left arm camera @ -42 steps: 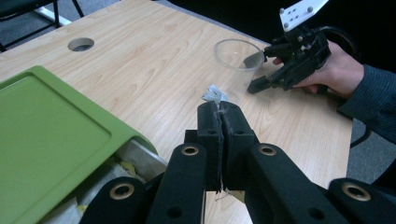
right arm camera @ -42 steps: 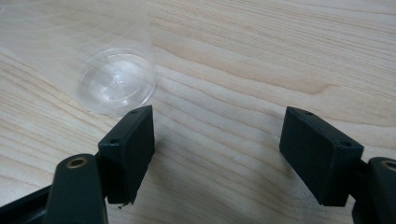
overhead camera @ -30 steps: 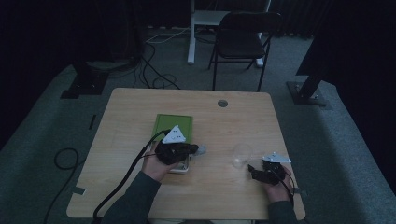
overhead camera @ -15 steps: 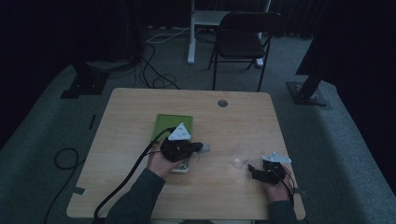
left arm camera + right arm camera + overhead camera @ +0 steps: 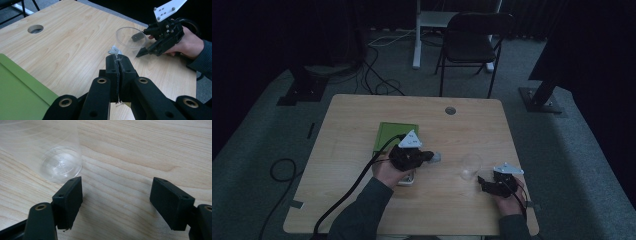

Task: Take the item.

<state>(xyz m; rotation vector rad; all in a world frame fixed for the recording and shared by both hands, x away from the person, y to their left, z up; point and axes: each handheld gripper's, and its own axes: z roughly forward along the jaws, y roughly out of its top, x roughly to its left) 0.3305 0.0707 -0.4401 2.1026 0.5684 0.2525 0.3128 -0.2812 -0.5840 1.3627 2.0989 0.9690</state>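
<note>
While left gripper (image 5: pixel 118 60) pinched small silver packet (image 5: pixel 114 50) in closed jaws, right gripper (image 5: pixel 116 195) gaped wide, empty, beside clear cup (image 5: pixel 50 152) on desk (image 5: pixel 362 125).

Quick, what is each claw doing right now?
Left gripper: closed on a small silvery packet.
Right gripper: open, holding nothing, beside the clear cup.

The desk (image 5: pixel 75 45) is pale wood-grain laminate, smooth with a faint sheen. On it, the cup (image 5: pixel 130 37) is thin clear plastic, glossy, with moulded rings in its base. The left claw (image 5: pixel 119 62) is matt black plastic with brass-coloured rivets; it pinches a small crinkled silvery foil piece (image 5: pixel 114 50). Beside the desk's cable hole, the tray (image 5: pixel 393 137) looks matt green plastic.
</note>
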